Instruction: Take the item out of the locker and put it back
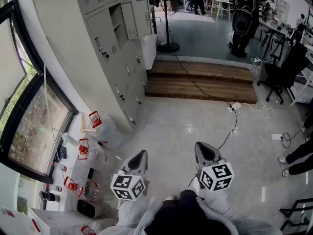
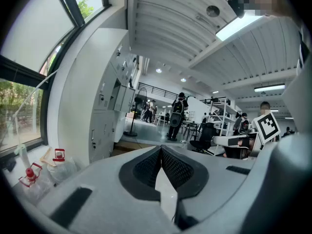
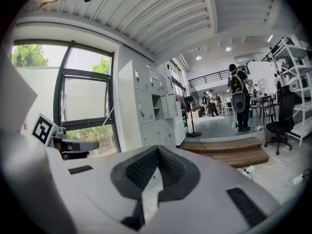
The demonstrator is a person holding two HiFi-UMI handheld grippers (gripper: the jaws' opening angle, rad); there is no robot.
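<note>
The grey locker bank (image 1: 115,58) stands ahead and to the left. One upper compartment (image 1: 119,26) is open, its door (image 1: 143,16) swung to the right. No item shows inside it from here. That open compartment (image 3: 157,104) also shows in the right gripper view, several steps away. My left gripper (image 1: 140,156) and right gripper (image 1: 204,152) are held low, close to my body, side by side above the floor. Both point toward the lockers. The left gripper (image 2: 160,148) has its jaws together with nothing between them, and so does the right gripper (image 3: 157,149).
Clear bags with red clips (image 1: 93,124) lie on the white sill by the window at the left. Wooden steps (image 1: 200,82) cross the floor ahead, with a fan stand (image 1: 167,46) beyond. Cables and a power strip (image 1: 234,106) lie to the right. A person's feet (image 1: 283,165) are at the right edge.
</note>
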